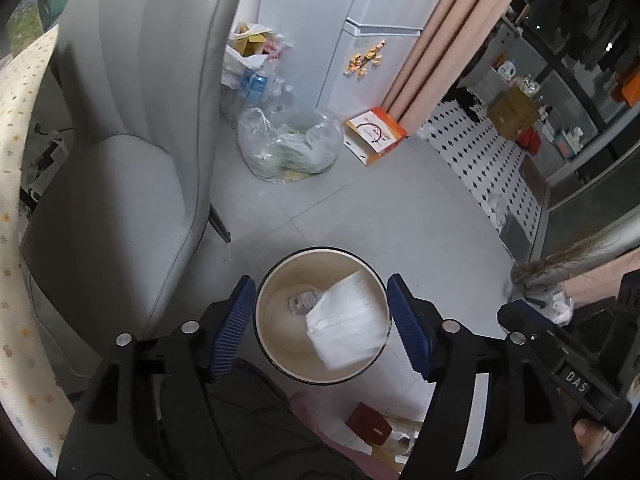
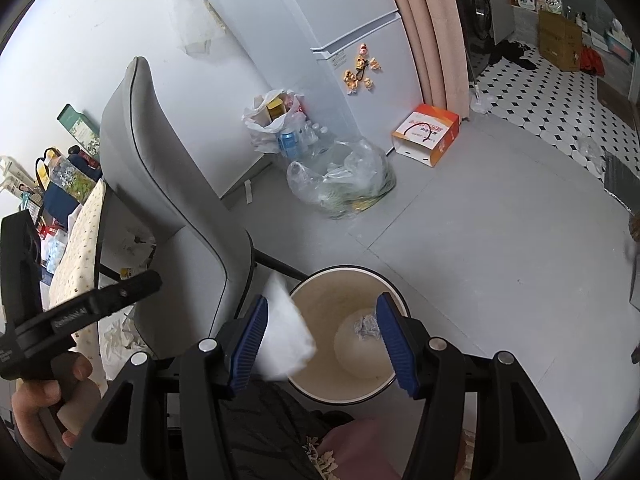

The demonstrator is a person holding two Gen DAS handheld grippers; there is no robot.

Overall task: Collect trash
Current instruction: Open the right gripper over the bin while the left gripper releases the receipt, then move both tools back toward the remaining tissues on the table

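Note:
A round cream trash bin stands on the grey floor below both grippers; it also shows in the right wrist view. A crumpled wad lies at its bottom. A white tissue hangs in the air over the bin's mouth; in the right wrist view the tissue appears beside the left finger, apparently free of it. My left gripper is open and empty above the bin. My right gripper is open above the bin.
A grey chair stands just left of the bin. A clear plastic bag, a white bag of bottles and an orange-white box lie by the fridge. A table with a patterned cloth is far left.

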